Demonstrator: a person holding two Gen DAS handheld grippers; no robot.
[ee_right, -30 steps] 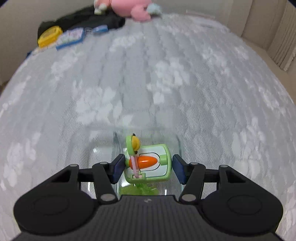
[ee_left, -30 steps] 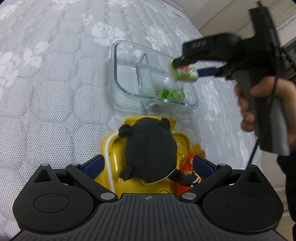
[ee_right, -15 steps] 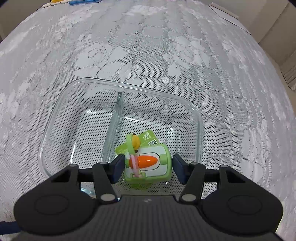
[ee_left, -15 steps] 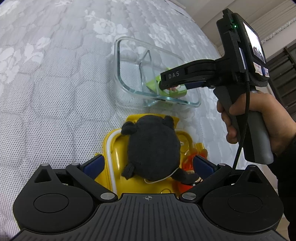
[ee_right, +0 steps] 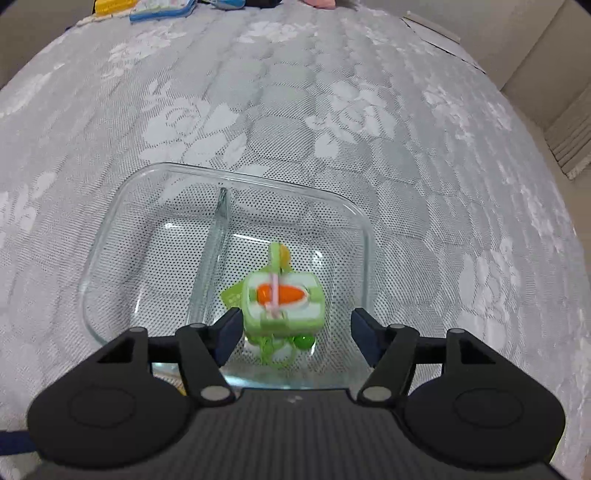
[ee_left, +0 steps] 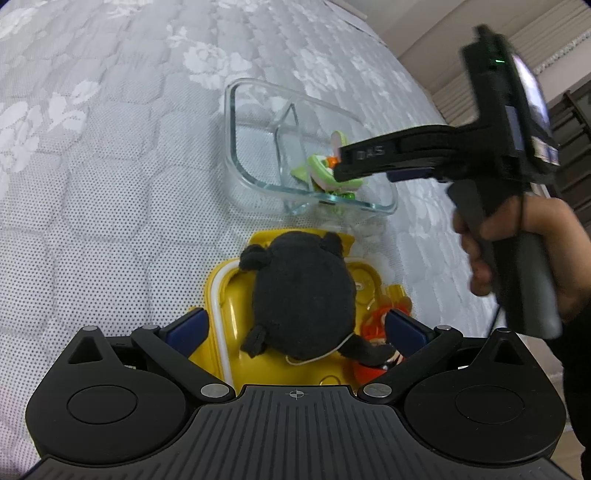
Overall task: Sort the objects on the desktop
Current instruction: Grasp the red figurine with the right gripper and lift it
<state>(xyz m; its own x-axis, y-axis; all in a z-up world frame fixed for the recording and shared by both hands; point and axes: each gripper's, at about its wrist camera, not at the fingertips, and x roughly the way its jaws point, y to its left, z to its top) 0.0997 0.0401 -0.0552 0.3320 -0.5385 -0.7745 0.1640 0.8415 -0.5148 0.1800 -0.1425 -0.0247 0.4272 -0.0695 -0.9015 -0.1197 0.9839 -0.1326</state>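
Observation:
A clear glass container (ee_right: 110, 258) with a middle divider lies on the lace-covered surface. A green toy with an orange carrot (ee_right: 282, 301) lies in its right compartment, free of my right gripper (ee_right: 295, 330), which is open above it. In the left wrist view the toy (ee_left: 325, 170) shows in the container (ee_left: 236, 147) under the right gripper (ee_left: 354, 162). My left gripper (ee_left: 295, 325) is open around a black plush toy (ee_left: 303, 291) lying on a yellow lid (ee_left: 229, 291). An orange figure (ee_left: 380, 325) lies by its right finger.
Small green bits (ee_right: 304, 341) lie in the container near the toy. Flat yellow and blue items (ee_right: 159, 7) lie at the far edge of the surface. A hand (ee_left: 517, 251) holds the right gripper's handle.
My right gripper lowered over the container, opened and let go of the green carrot toy, which now lies in the right compartment. The left gripper stayed in place.

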